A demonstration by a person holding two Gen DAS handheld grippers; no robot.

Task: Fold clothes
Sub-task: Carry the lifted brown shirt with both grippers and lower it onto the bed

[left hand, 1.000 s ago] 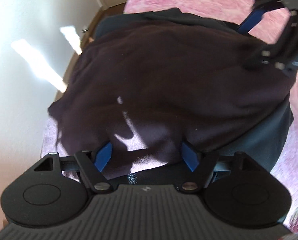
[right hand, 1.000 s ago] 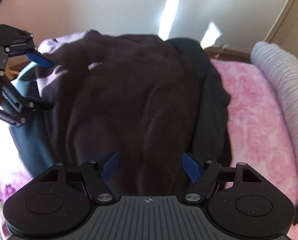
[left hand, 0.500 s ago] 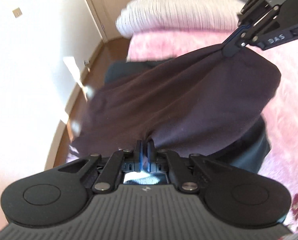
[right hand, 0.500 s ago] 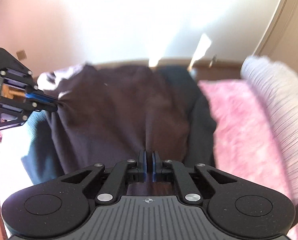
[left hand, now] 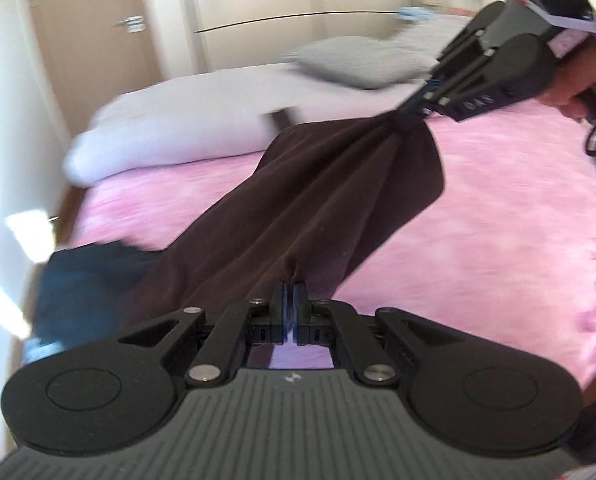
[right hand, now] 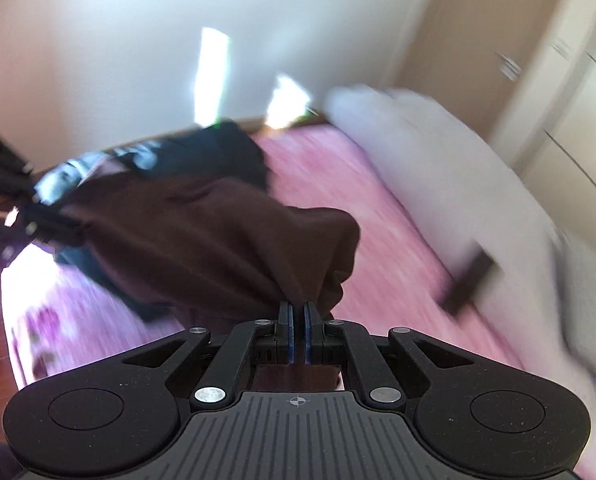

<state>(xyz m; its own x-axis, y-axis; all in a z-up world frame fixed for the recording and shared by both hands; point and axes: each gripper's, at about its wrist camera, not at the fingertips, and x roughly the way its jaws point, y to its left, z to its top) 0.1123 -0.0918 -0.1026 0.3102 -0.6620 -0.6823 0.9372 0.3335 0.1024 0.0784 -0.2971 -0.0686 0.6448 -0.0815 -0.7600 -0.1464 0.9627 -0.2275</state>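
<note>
Left hand-held gripper (left hand: 289, 300): jaws pressed together, clamped on an edge of the dark brown garment (left hand: 318, 204). From there the cloth stretches toward 1 o'clock to the right hand-held gripper (left hand: 420, 106), which pinches the far edge; a person's hand (left hand: 578, 80) grips its handle at the 2 o'clock rim.

Right wrist view: right hand-held gripper (right hand: 297, 326) closed on bunched brown fabric. The garment (right hand: 202, 240) runs off toward 9 o'clock, where the left hand-held gripper (right hand: 52, 220) holds its other end (heavily blurred there).

Garment hangs lifted between the two, above the bed (left hand: 478, 220) with its pink cover. A dark blue garment (left hand: 82, 280) lies at the bed's edge, 8 o'clock in the left view. Pale pillow (left hand: 170, 120) toward 11 o'clock, grey one (left hand: 358, 60) behind it.
</note>
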